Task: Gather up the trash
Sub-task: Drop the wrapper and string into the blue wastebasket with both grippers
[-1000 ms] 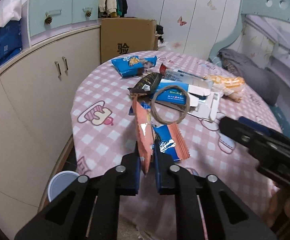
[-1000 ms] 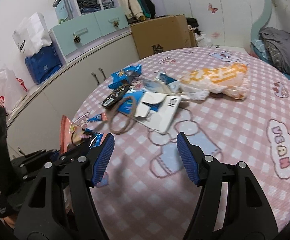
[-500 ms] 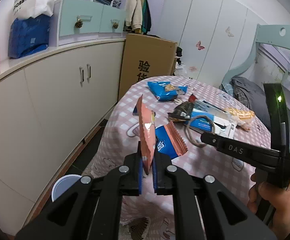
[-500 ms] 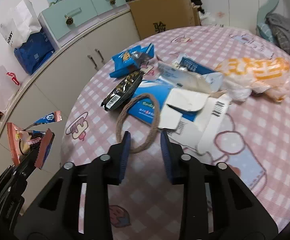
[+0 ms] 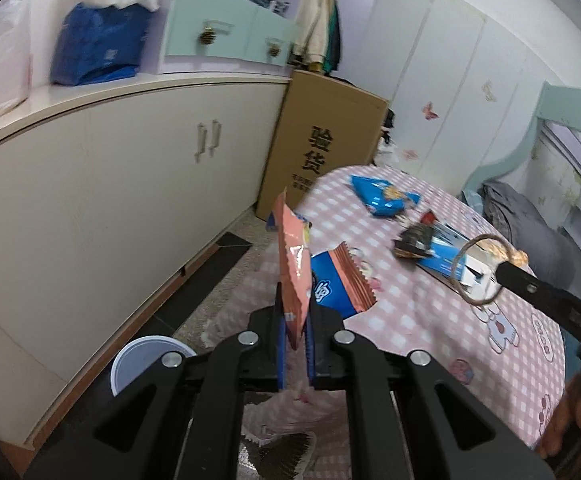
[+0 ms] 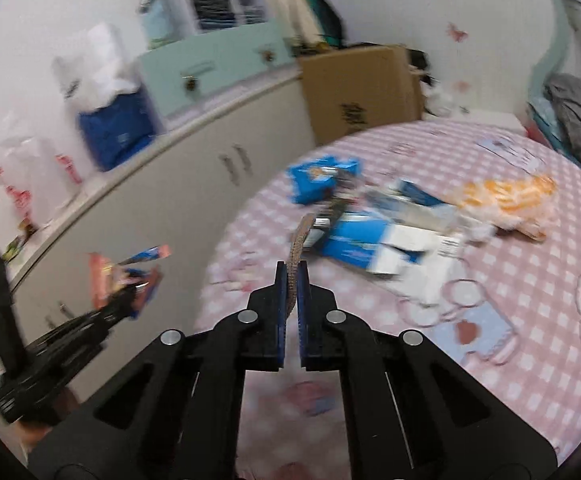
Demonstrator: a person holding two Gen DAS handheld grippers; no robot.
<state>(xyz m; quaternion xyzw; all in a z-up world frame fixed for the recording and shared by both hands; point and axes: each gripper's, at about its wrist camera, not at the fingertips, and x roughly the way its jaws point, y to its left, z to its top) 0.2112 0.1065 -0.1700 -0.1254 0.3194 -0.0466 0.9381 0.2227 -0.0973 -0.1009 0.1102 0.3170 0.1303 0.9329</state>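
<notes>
My left gripper (image 5: 294, 320) is shut on an orange snack wrapper (image 5: 292, 264), with a blue and orange wrapper (image 5: 340, 284) hanging beside it, held off the left edge of the round table (image 5: 430, 320). It also shows in the right wrist view (image 6: 126, 284). My right gripper (image 6: 291, 284) is shut on a brown ring-shaped band (image 6: 300, 244), seen edge-on; the band (image 5: 480, 270) hangs as a loop above the table in the left wrist view. More trash lies on the table: a blue snack bag (image 5: 384, 200), a dark wrapper (image 5: 414, 242), blue and white boxes (image 6: 386, 240) and an orange bag (image 6: 506, 200).
A white bin (image 5: 146, 364) stands on the floor below my left gripper, by the cream cabinets (image 5: 110, 208). A cardboard box (image 5: 322, 148) stands behind the table. A bed with grey bedding (image 5: 530, 232) is at the right.
My right gripper has shut on the brown band and lifted it off the table. My left gripper has carried the wrappers further left, off the table edge toward the floor bin.
</notes>
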